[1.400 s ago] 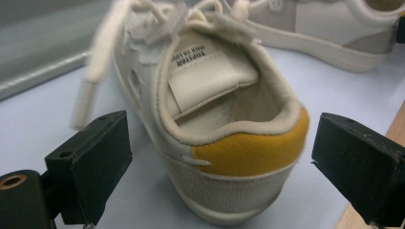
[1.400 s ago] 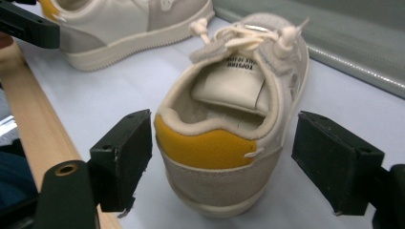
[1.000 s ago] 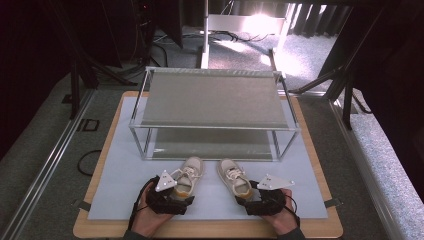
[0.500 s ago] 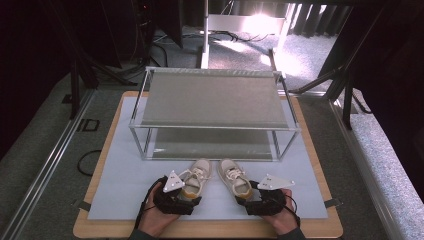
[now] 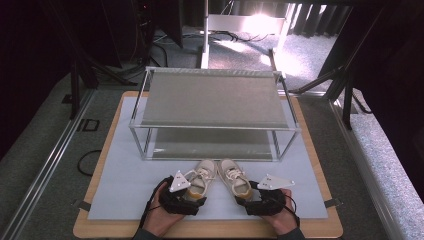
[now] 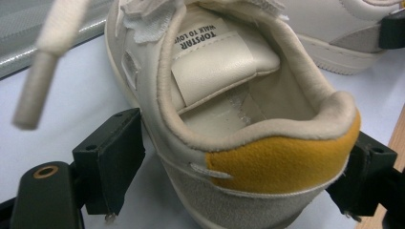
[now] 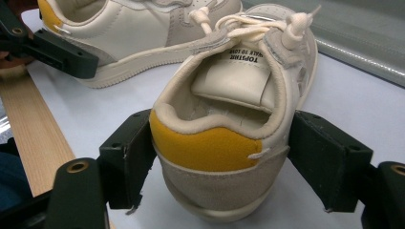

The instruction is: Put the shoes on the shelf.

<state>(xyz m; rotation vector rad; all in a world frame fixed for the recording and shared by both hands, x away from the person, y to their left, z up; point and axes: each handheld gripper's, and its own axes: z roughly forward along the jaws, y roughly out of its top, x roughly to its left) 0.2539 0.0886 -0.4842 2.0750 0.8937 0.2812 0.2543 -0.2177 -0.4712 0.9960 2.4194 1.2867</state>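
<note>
Two cream sneakers with yellow heel patches stand side by side on the pale mat, toes toward the rack. The left shoe [image 5: 201, 176] [image 6: 229, 95] has its heel between the jaws of my left gripper [image 5: 191, 194] [image 6: 239, 181], which is shut on it. My right gripper [image 5: 246, 197] [image 7: 219, 167] is shut on the heel of the right shoe [image 5: 235, 177] [image 7: 239, 95], both pads pressed to its sides. In the right gripper view the left shoe [image 7: 143, 33] lies just beyond.
A two-tier metal-frame rack [image 5: 210, 100] with grey mesh shelves stands just behind the shoes on the mat [image 5: 125, 180]. The wooden board's front edge [image 5: 210, 230] is right below my hands. Dark floor, cables and stands surround the table.
My left gripper has slid to the right with the left shoe, bringing it close beside the right shoe. The right gripper and its shoe have stayed put.
</note>
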